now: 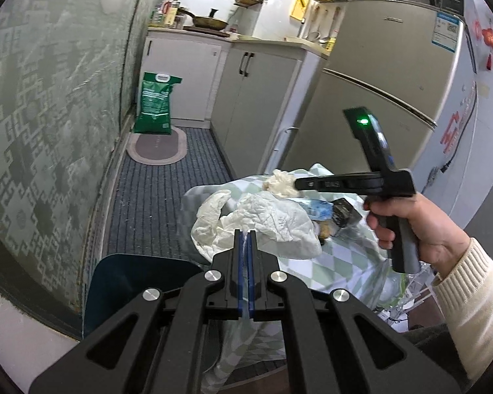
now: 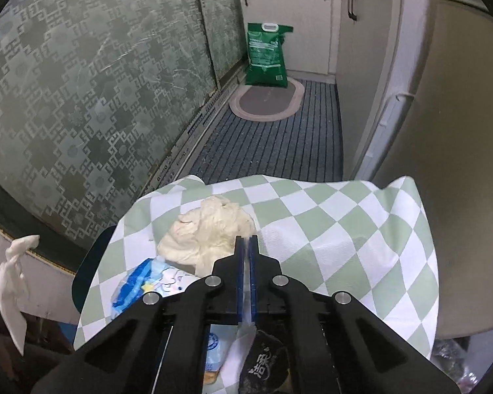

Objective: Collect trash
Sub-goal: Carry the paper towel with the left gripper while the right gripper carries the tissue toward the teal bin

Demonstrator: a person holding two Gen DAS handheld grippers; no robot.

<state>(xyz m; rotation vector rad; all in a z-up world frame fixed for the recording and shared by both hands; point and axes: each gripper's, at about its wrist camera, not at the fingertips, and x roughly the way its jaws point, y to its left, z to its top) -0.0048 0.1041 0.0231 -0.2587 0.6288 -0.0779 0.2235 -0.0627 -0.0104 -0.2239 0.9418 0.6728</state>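
A small bench [image 2: 345, 226] with a green and white checked cloth stands in a narrow kitchen, and the trash lies on it.

The left gripper [image 1: 245, 239] has its jaws pressed almost together on a thin, clear bit of plastic film. That film looks joined to the big white plastic bag [image 1: 266, 223], which lies crumpled near the left edge of the bench. I think it is the trash bag, held up by its rim.

The right gripper [image 2: 246, 246] also has its jaws nearly shut, with something thin and pale caught between them. It looks like a corner of the crumpled tissue wad [image 2: 210, 233], which is right at the tips, out toward the far left part of the bench. In the left view the wad [image 1: 281, 184] hangs at the end of the right gripper, just above the bag.

Nearer the person lie a blue and white wrapper [image 2: 138, 282] and a dark round packet [image 2: 266, 367] with white writing.

All of this trash looks very light and soft. The tissue will squash and may tear, so a pinch on a thick fold is best. The bag is thin and slippery, so it should be held by a bunched edge. The wrapper looks slick too; a pinch on a crinkled end should hold.
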